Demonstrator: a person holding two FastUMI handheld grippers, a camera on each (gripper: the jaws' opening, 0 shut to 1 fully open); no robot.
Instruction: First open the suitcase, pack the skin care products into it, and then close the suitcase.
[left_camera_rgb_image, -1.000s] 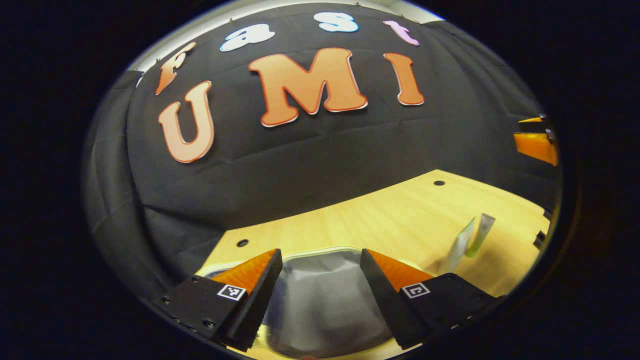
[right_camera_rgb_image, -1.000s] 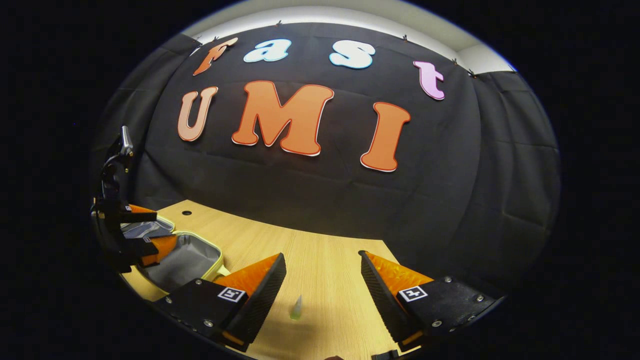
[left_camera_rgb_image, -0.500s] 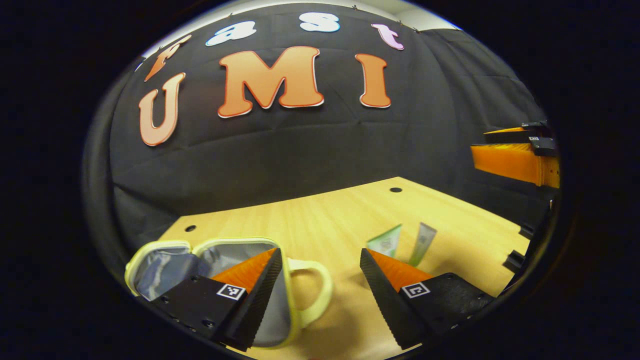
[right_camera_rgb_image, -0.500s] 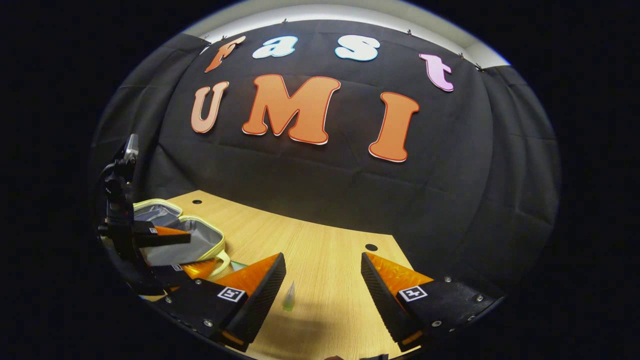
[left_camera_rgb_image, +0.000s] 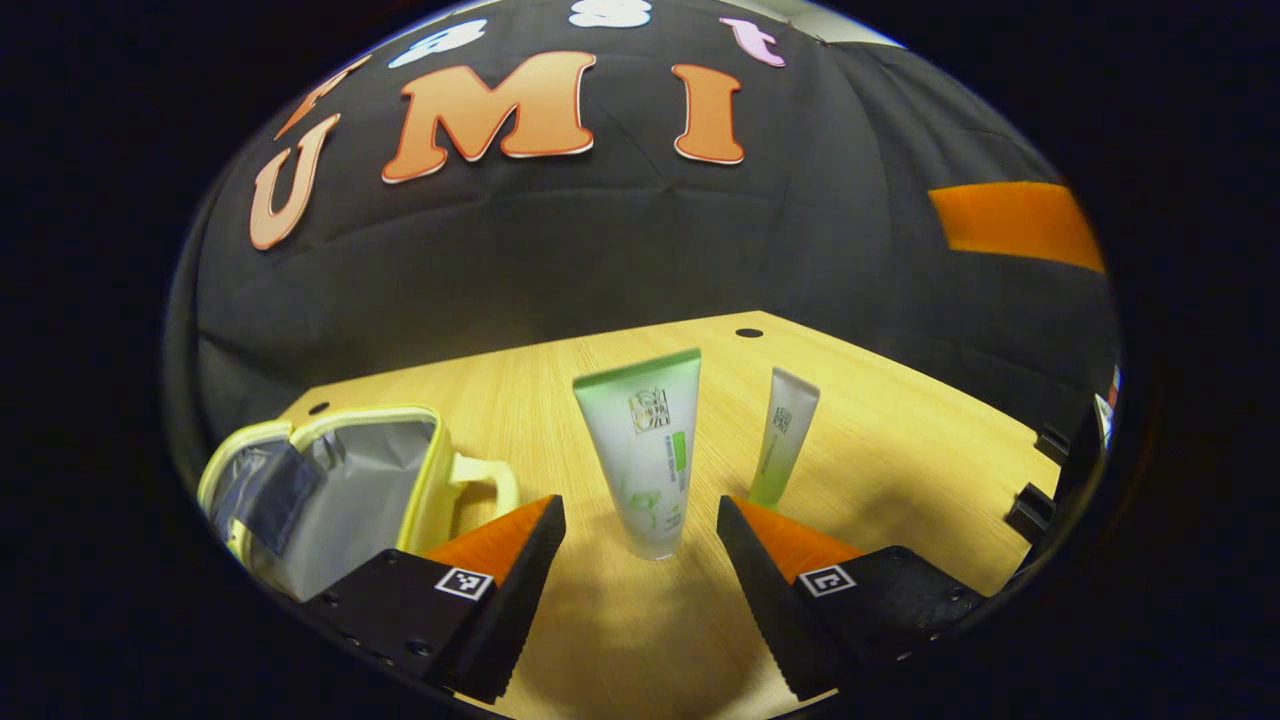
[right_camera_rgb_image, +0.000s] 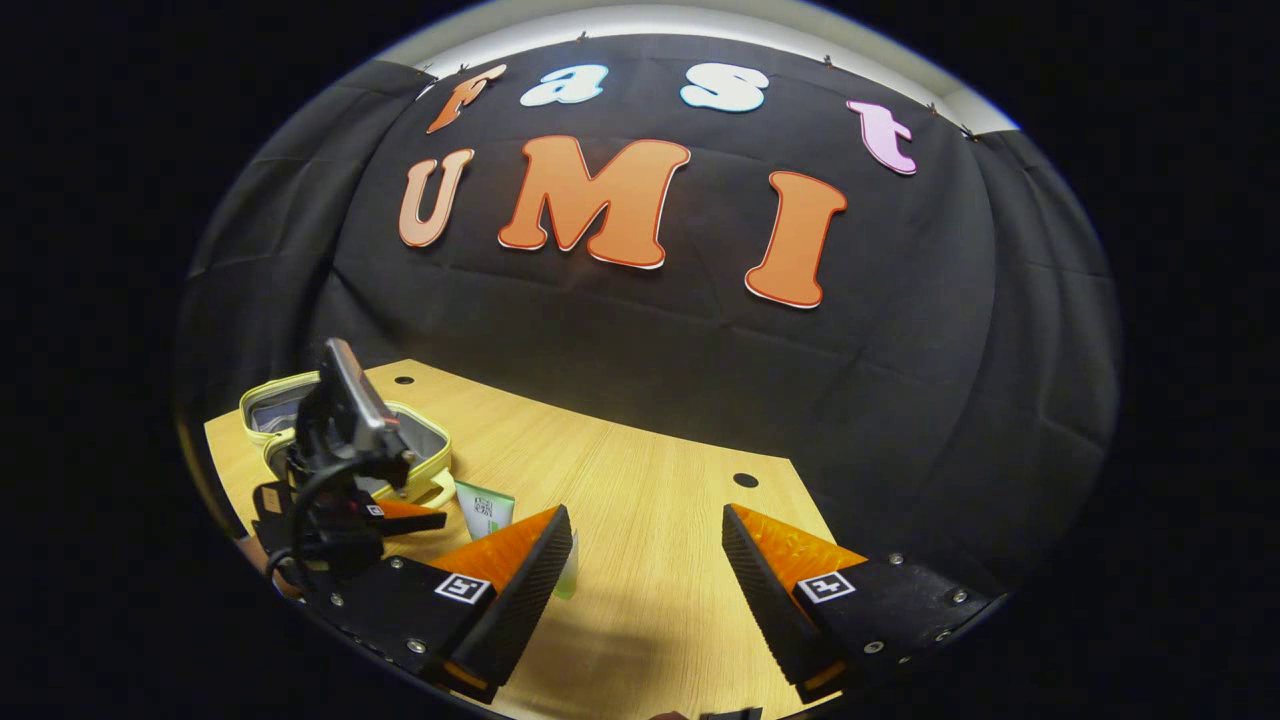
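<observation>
Standing cap-down on the table (left_camera_rgb_image: 880, 440), the big tube (left_camera_rgb_image: 645, 450) has its long axis near upright, crimped flat end on top and leaning slightly left in the left gripper view; the small tube (left_camera_rgb_image: 785, 445) stands just beside it to the right, also cap-down, tilted a little right. Both are ahead of the left gripper (left_camera_rgb_image: 635, 575), whose fingers are spread wide with nothing between them; the big tube sits in line with the gap, untouched. The case (left_camera_rgb_image: 330, 480) lies open at the left, grey lining showing, its pale handle (left_camera_rgb_image: 485, 480) facing the tubes. In the right gripper view, the right gripper (right_camera_rgb_image: 645, 590) also has its fingers apart and empty over bare wood, with the left gripper (right_camera_rgb_image: 350, 520) off to its left near the case (right_camera_rgb_image: 420, 445). The table is light wood with small dark holes (right_camera_rgb_image: 745, 480); black cloth (right_camera_rgb_image: 650, 340) backs it.
</observation>
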